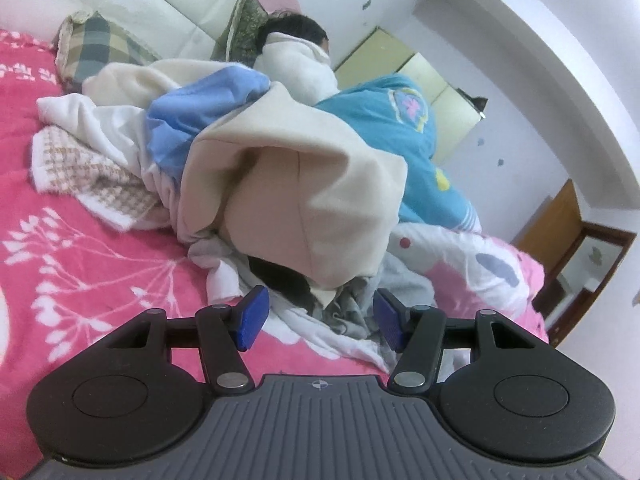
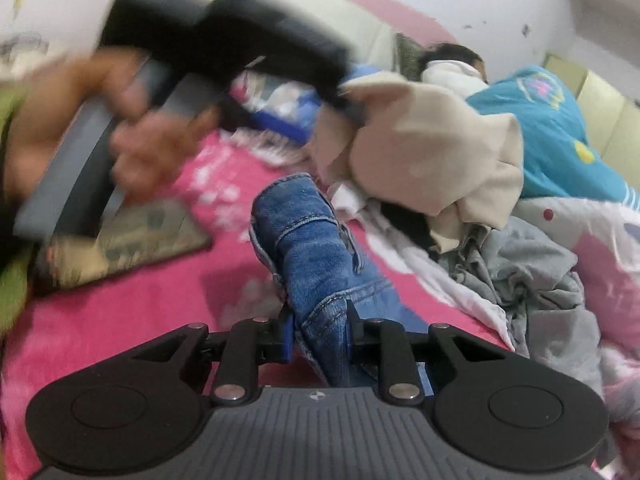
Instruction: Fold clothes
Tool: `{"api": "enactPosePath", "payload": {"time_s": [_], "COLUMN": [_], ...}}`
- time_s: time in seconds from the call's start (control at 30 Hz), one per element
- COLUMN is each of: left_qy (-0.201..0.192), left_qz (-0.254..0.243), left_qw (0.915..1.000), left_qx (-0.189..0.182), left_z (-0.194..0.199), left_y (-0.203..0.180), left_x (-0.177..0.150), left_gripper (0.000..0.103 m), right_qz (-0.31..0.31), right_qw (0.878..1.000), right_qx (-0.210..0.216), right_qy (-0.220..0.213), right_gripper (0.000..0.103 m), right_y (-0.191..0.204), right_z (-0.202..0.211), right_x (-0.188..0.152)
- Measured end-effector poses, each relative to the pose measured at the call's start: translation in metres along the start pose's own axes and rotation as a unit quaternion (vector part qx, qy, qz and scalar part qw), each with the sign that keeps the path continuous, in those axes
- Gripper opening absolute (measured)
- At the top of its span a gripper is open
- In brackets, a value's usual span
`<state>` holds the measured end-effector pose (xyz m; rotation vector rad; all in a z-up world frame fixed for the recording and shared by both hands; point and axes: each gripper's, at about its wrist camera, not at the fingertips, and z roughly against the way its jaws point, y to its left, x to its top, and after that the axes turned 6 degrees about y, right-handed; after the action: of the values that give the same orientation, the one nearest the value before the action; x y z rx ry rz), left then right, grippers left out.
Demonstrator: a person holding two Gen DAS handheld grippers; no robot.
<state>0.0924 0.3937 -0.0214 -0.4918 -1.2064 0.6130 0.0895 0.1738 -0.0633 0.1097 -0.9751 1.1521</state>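
Jaws of the right gripper [image 2: 320,330] are clamping blue denim jeans [image 2: 316,248] above the pink floral bedspread [image 2: 132,312]; left gripper [image 1: 318,316] is hanging unclenched and empty before a cream garment [image 1: 296,196] topping the clothes pile.

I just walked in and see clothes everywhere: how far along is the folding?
Nothing looks folded yet. In hand: the right gripper pinches blue denim jeans; the left gripper is open over the pile. Left: the cream fabric garment, crumpled grey garment and checked knit piece lie heaped.
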Motion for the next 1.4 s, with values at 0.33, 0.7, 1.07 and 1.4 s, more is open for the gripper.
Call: {"api": "enactPosePath", "payload": {"time_s": [0.33, 0.7, 1.07, 1.4], "left_qy": [0.004, 0.014, 0.124, 0.172], "left_qz": [-0.021, -0.083, -0.170, -0.269], "left_qw": [0.9998, 0.9958, 0.9754, 0.9466], "left_qx": [0.006, -0.036, -0.067, 0.042], "left_z": [0.004, 0.010, -0.040, -0.088], "left_y": [-0.003, -0.045, -0.116, -0.122], "left_x": [-0.001, -0.015, -0.091, -0.139], "left_gripper": [0.058, 0.060, 0.063, 0.063], "right_qz": [-0.004, -0.056, -0.314, -0.247], "right_qw": [1.000, 0.996, 0.939, 0.874], "right_qx": [-0.006, -0.029, -0.141, -0.374], "right_qy": [-0.008, -0.056, 0.017, 0.187], "right_gripper": [0.025, 0.049, 0.049, 0.049], "right_y": [0.036, 0.025, -0.073, -0.140], "right_z": [-0.001, 0.053, 0.168, 0.195], "right_x": [-0.011, -0.036, -0.147, -0.271]}}
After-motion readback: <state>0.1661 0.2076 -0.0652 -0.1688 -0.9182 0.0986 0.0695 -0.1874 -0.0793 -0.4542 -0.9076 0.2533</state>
